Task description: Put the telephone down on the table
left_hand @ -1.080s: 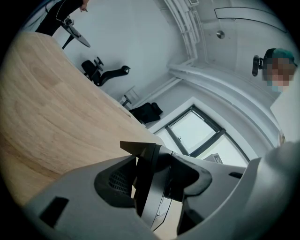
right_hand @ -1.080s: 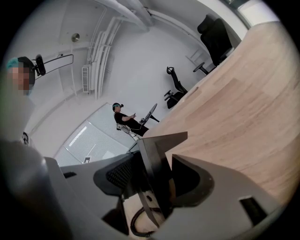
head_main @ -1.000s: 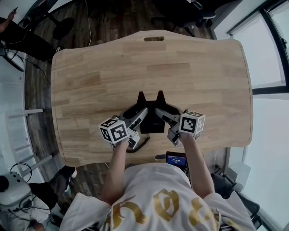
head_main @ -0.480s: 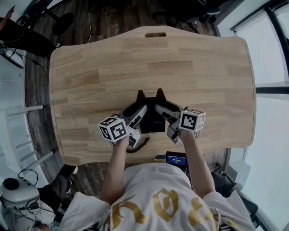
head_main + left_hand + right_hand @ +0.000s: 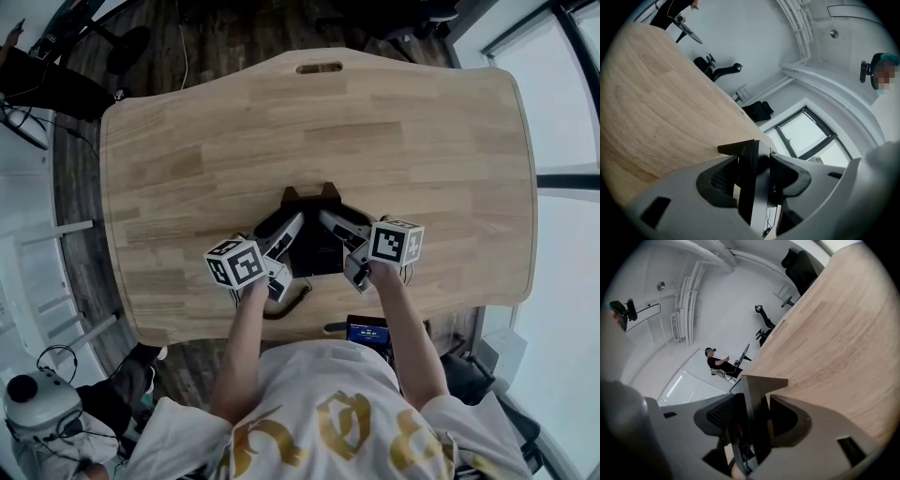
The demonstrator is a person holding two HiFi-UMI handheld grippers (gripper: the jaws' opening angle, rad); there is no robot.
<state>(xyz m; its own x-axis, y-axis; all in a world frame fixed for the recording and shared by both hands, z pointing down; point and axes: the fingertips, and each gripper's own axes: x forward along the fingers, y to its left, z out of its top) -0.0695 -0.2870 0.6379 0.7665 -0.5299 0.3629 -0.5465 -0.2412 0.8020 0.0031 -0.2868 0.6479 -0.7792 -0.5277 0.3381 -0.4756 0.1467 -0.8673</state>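
Note:
A black telephone (image 5: 314,248) hangs low over the wooden table (image 5: 187,141), near its front edge, held from both sides. My left gripper (image 5: 289,230) is shut on the phone's left edge, and my right gripper (image 5: 334,225) is shut on its right edge. In the left gripper view the thin black body (image 5: 747,197) stands between the pads of the left gripper (image 5: 754,164). The right gripper view shows the same edge-on body (image 5: 757,427) clamped in the right gripper (image 5: 754,401). A coiled cord (image 5: 286,305) dangles beneath, toward the person.
A small device with a blue screen (image 5: 366,331) sits at the table's front edge by the person's waist. The table has a slot handle (image 5: 319,67) at its far edge. Office chairs (image 5: 717,70) and a seated person (image 5: 715,361) are beyond it.
Both grippers have sunk a little toward the table top with the telephone still clamped between them. Their grip looks the same.

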